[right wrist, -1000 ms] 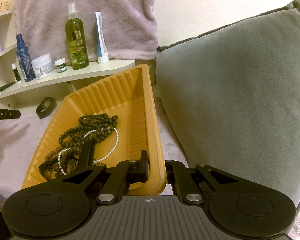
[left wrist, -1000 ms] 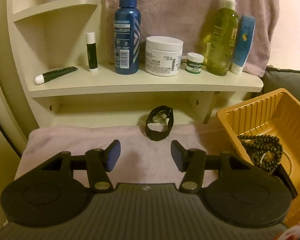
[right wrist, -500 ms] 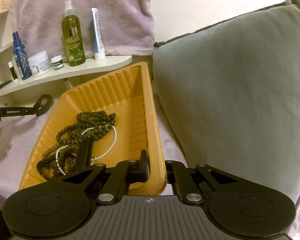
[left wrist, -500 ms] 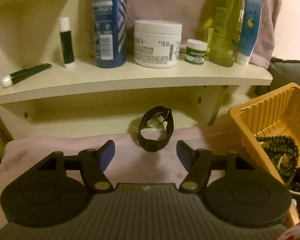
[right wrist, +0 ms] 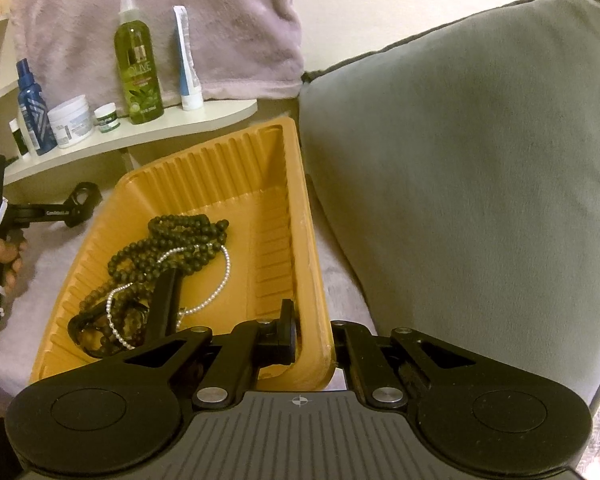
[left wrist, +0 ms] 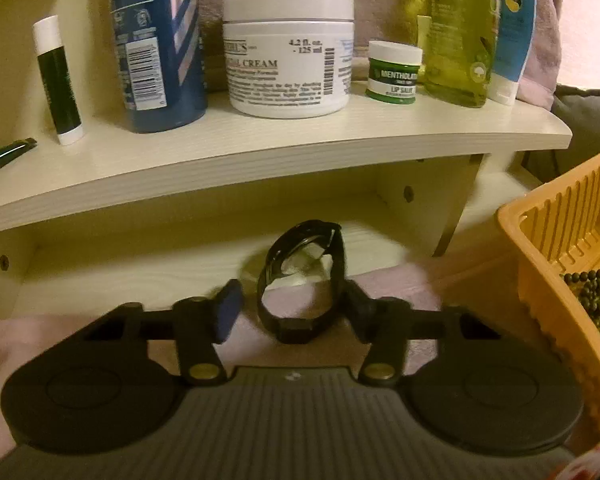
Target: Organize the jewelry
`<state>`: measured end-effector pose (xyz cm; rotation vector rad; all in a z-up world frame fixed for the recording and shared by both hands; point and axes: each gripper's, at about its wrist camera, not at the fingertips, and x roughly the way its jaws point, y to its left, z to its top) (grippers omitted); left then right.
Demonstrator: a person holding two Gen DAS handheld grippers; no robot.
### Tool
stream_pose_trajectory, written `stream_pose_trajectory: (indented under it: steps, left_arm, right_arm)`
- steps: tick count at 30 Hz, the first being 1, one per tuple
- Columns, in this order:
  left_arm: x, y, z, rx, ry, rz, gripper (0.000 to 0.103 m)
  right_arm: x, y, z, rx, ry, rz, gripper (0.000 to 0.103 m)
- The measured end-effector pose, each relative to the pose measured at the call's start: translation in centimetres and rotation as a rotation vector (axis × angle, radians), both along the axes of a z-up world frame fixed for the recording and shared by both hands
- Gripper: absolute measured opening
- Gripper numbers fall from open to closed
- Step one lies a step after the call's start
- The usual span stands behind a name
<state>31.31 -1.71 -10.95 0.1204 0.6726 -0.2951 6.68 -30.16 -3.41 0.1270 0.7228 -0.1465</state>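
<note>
A black wristwatch [left wrist: 302, 280] stands on its strap on the pink cloth under the cream shelf. My left gripper [left wrist: 290, 306] is open, its two fingers on either side of the watch, the right finger touching or nearly touching the strap. It also shows from the side in the right wrist view [right wrist: 66, 210]. My right gripper [right wrist: 314, 340] is shut on the near right wall of the orange tray [right wrist: 260, 184]. The tray holds dark bead necklaces [right wrist: 168, 248], a pearl strand [right wrist: 216, 288] and a black strap piece.
The cream shelf [left wrist: 284, 160] overhangs the watch and carries a blue bottle [left wrist: 156, 40], cream jar [left wrist: 288, 52], lip balm pot, green bottle and tubes. A grey cushion [right wrist: 480, 180] presses against the tray's right side. The tray edge [left wrist: 540, 240] lies right of my left gripper.
My left gripper has moved forward toward the shelf until its open fingers flank the watch. My right gripper keeps its hold on the tray wall.
</note>
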Motion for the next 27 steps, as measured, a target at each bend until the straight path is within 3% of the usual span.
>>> stream_pose_trajectory:
  steps: [3,6,27]
  left_arm:
    - [-0.2,-0.2,0.1,0.018,-0.009,-0.005,0.032]
    - [-0.7,-0.1,0.2,0.021,-0.013,-0.006,0.029]
    - [-7.4,3.3,3.2,0.045,-0.054,0.047,0.027]
  right_arm:
    - [0.0,0.0,0.0,-0.001,0.0,0.0,0.005]
    - [0.0,0.1,0.0,0.0,0.0,0.0,0.005]
    - [-1.0,0.5,0.1,0.0,-0.028,0.011,0.004]
